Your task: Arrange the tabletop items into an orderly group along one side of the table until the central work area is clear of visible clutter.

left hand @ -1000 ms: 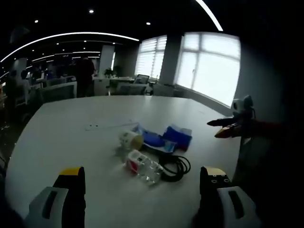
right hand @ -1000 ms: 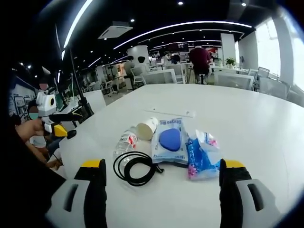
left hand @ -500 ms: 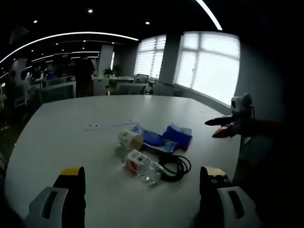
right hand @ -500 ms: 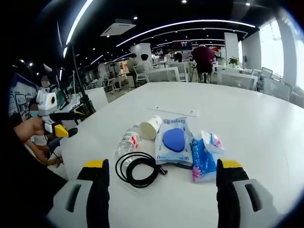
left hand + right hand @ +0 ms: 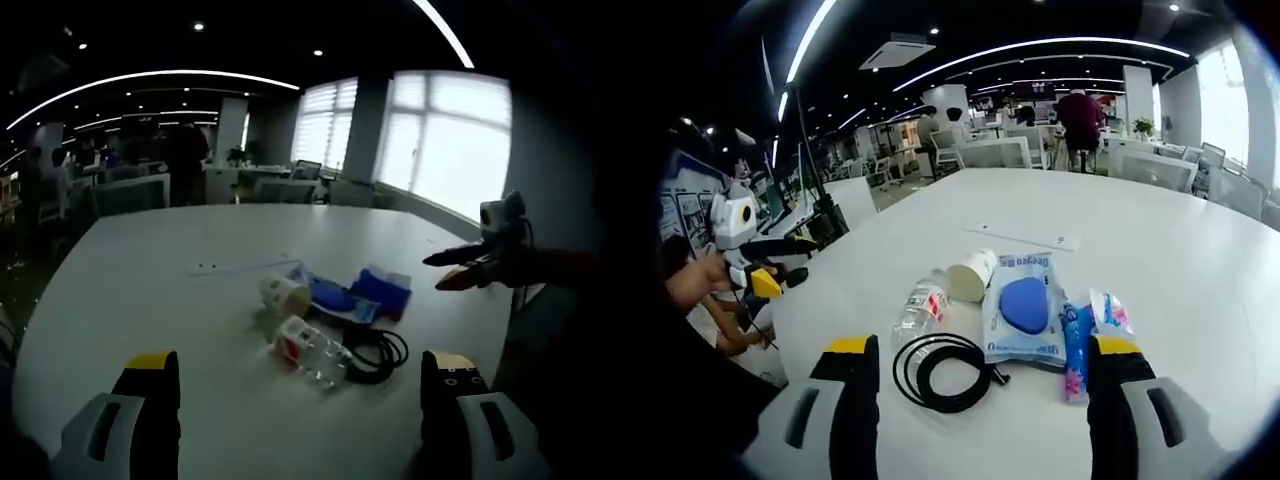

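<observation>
White counter (image 5: pixel 1200 260) carries the clutter bunched at its middle: plastic bottle (image 5: pixel 919 304), paper cup (image 5: pixel 971 274), coiled black cable (image 5: pixel 943 370), blue sponge pack (image 5: pixel 1024 303) and wipes packet (image 5: pixel 1087 330), nothing sorted yet. Left tool (image 5: pixel 297 385) and right tool (image 5: pixel 980 385) hover short of it, jaws spread and empty, apparently lining up a first pick

White tabletop, blue packaging, black cord, yellow-tipped jaws.

Plain white round table (image 5: pixel 1200 260); clear plastic bottle with red-and-white label (image 5: pixel 919 308); coiled black cable (image 5: pixel 940 371); pale paper cup (image 5: pixel 972 276); blue-and-white flat pouch (image 5: pixel 1023 305); blue crinkled packet with pink print (image 5: pixel 1087 330); grey grippers, yellow-topped black jaws.
</observation>
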{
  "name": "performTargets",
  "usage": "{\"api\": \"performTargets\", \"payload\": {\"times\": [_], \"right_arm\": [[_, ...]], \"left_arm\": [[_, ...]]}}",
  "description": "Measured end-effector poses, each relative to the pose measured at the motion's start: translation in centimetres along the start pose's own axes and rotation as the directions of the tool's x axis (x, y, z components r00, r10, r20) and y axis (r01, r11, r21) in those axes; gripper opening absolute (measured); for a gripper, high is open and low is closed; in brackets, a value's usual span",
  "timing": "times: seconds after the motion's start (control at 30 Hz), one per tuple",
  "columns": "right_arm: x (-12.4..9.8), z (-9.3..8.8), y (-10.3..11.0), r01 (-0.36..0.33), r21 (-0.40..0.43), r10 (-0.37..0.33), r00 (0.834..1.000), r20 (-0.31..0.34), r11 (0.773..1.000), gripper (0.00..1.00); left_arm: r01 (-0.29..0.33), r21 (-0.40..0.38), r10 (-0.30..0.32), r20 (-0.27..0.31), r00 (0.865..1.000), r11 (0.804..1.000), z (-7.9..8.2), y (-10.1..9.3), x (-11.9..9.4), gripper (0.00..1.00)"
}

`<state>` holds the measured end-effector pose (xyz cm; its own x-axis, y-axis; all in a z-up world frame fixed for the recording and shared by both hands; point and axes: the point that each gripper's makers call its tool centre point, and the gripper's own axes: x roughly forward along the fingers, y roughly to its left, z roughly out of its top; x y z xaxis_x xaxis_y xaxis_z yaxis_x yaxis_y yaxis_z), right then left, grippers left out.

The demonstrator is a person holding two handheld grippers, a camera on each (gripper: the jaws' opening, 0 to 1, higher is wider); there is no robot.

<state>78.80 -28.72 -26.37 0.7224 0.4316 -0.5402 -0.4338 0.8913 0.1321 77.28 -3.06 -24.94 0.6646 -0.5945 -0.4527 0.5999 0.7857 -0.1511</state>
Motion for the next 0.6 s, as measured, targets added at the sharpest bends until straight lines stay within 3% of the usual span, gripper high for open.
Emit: {"api": "performTargets", "payload": {"times": [0.6], "right_arm": [[7.0, 5.4, 5.8, -0.141, -0.085, 0.142, 0.990, -0.003, 0.986, 0.69]], "left_arm": [[-0.022, -0.018, 0.022, 0.011, 1.000, 1.000, -0.7, 0.4, -1.0, 1.00]]}}
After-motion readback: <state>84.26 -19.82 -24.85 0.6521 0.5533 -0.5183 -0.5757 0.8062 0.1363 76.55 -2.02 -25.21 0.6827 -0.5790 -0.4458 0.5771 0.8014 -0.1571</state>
